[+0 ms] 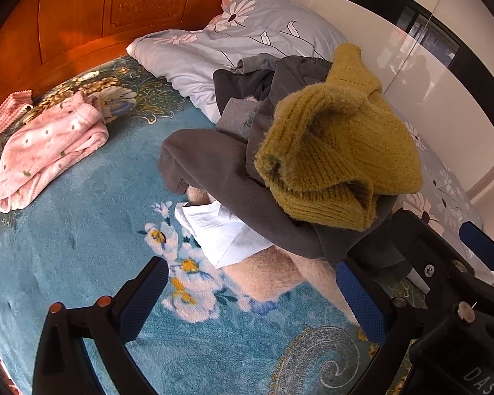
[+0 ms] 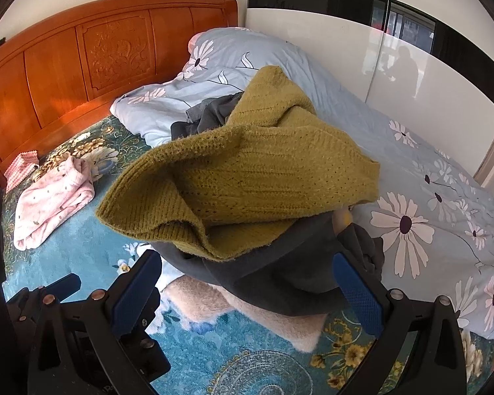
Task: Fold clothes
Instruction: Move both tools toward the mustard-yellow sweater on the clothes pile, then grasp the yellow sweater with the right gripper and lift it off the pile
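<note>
A heap of unfolded clothes lies on the bed: a mustard knit sweater (image 1: 339, 158) (image 2: 243, 177) on top, a dark grey garment (image 1: 227, 171) (image 2: 280, 279) under it, a white shirt (image 1: 220, 233) and a beige fleecy piece (image 1: 273, 276) (image 2: 263, 316) at the bottom. My left gripper (image 1: 257, 296) is open, just short of the heap's near edge. My right gripper (image 2: 247, 289) is open, its jaws either side of the dark grey garment's near edge. A folded pink garment (image 1: 49, 151) (image 2: 52, 197) lies to the left.
The bed has a teal floral blanket (image 1: 82, 247) (image 2: 82, 247). A grey daisy-print duvet (image 1: 247, 36) (image 2: 428, 197) lies behind and right of the heap. A wooden headboard (image 2: 82, 65) stands at the back, white wardrobe doors (image 2: 345, 49) on the right. A pink checked cloth (image 1: 10, 108) lies by the headboard.
</note>
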A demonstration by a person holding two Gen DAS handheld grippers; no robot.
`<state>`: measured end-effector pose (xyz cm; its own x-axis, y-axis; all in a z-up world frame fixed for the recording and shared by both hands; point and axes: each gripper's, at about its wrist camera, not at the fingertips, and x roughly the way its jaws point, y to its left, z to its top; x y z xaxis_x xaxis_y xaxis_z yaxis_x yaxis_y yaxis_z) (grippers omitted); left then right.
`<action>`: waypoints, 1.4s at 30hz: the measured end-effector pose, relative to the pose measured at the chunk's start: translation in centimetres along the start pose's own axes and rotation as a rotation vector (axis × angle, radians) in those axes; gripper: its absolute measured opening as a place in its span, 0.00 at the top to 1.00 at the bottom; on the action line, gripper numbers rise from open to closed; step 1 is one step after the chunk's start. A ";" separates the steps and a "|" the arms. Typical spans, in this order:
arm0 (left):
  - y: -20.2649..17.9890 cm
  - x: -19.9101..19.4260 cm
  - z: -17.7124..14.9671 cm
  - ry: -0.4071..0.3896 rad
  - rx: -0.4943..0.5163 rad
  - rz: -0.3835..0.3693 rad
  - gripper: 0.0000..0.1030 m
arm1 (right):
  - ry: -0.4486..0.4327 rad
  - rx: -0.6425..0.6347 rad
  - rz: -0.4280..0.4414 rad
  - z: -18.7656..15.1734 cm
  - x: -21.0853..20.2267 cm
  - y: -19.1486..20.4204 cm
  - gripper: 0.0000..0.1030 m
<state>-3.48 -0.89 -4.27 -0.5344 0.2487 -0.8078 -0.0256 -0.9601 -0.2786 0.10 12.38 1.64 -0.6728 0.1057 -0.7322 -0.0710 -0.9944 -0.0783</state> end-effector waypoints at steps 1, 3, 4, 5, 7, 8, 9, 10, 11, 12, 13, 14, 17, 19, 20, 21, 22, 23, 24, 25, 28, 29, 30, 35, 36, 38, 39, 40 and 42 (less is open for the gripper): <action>0.4 0.2 0.0 0.002 -0.010 -0.008 0.00 | 0.003 -0.004 -0.001 0.1 0.3 0.2 0.00; 1.4 0.4 -0.3 0.000 -0.021 -0.007 0.00 | 0.000 -0.013 0.013 0.3 0.6 0.5 0.00; 1.9 0.4 -0.4 -0.002 -0.022 0.001 0.00 | -0.007 0.002 0.028 0.8 0.9 0.5 0.00; 2.5 0.3 -0.7 -0.013 -0.019 0.022 0.00 | -0.014 0.021 0.044 1.3 1.1 0.3 0.00; 3.8 -0.8 -1.2 -0.059 -0.029 0.037 0.00 | -0.026 0.061 0.076 2.4 1.6 0.1 0.00; 4.5 -1.3 -1.4 -0.082 -0.034 0.045 0.00 | -0.025 0.092 0.096 3.1 2.0 -0.1 0.00; 5.1 -1.8 -1.7 -0.104 -0.039 0.053 0.00 | -0.021 0.141 0.130 4.1 2.5 -0.3 0.00; 5.8 -2.4 -2.0 -0.118 -0.045 0.056 0.00 | -0.019 0.180 0.158 5.0 3.1 -0.4 0.00; 6.4 -2.9 -2.2 -0.134 -0.045 0.066 0.00 | -0.019 0.215 0.185 5.8 3.6 -0.5 0.00; 6.9 -3.4 -2.5 -0.154 -0.041 0.088 0.00 | -0.017 0.246 0.204 6.7 4.3 -0.4 0.00; 7.3 -3.9 -2.8 -0.170 -0.034 0.114 0.00 | -0.001 0.272 0.217 7.5 5.3 -0.1 0.00; 7.8 -4.2 -3.1 -0.184 -0.028 0.145 0.00 | 0.018 0.296 0.228 8.1 6.3 0.3 0.01; 9.2 -5.0 -3.9 -0.197 -0.033 0.218 0.00 | 0.094 0.372 0.238 9.8 9.4 1.0 0.26; 10.2 -5.3 -4.6 -0.177 -0.048 0.223 0.00 | 0.168 0.447 0.224 9.4 11.3 0.5 0.59; 10.7 -5.4 -4.9 -0.163 -0.057 0.224 0.00 | 0.200 0.489 0.228 8.9 11.9 0.0 0.64; 11.1 -5.5 -5.2 -0.149 -0.073 0.222 0.00 | 0.217 0.518 0.240 8.4 12.2 -0.6 0.77; 11.5 -5.5 -5.6 -0.126 -0.093 0.214 0.00 | 0.222 0.524 0.250 7.9 12.0 -1.2 0.84; 11.8 -5.6 -6.1 -0.098 -0.114 0.193 0.00 | 0.226 0.525 0.258 7.3 11.8 -1.8 0.85; 12.1 -5.6 -6.6 -0.069 -0.135 0.172 0.00 | 0.221 0.516 0.264 6.9 11.2 -2.6 0.89; 12.3 -5.8 -7.3 -0.043 -0.158 0.158 0.00 | 0.211 0.510 0.272 6.5 10.4 -3.5 0.89; 11.9 -7.1 -8.9 -0.024 -0.191 0.150 0.00 | 0.144 0.531 0.320 6.2 6.9 -7.0 0.90; 11.6 -7.6 -9.3 -0.025 -0.194 0.152 0.00 | 0.114 0.537 0.338 6.2 5.5 -8.2 0.90; 11.3 -8.2 -9.6 -0.028 -0.199 0.149 0.00 | 0.083 0.543 0.356 6.3 4.0 -9.4 0.90; 9.7 -11.3 -10.0 -0.056 -0.206 0.127 0.00 | -0.067 0.587 0.461 6.2 -4.3 -14.6 0.91; 9.3 -12.0 -10.1 -0.066 -0.198 0.123 0.00 | -0.094 0.593 0.481 6.0 -5.8 -15.3 0.91; 8.5 -13.2 -10.2 -0.084 -0.179 0.115 0.00 | -0.145 0.603 0.518 5.5 -8.7 -16.5 0.91; 8.1 -13.8 -10.3 -0.092 -0.170 0.111 0.00 | -0.171 0.608 0.536 5.2 -10.2 -17.1 0.91; 7.8 -14.3 -10.4 -0.097 -0.162 0.109 0.00 | -0.198 0.610 0.558 4.8 -11.7 -17.8 0.91; 7.1 -15.1 -10.8 -0.105 -0.152 0.103 0.00 | -0.240 0.614 0.595 3.7 -14.0 -19.0 0.91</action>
<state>13.56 -10.12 0.32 -0.6131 0.1278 -0.7796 0.1572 -0.9474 -0.2789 8.12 29.78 15.93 -0.8557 -0.3632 -0.3685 0.0037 -0.7165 0.6976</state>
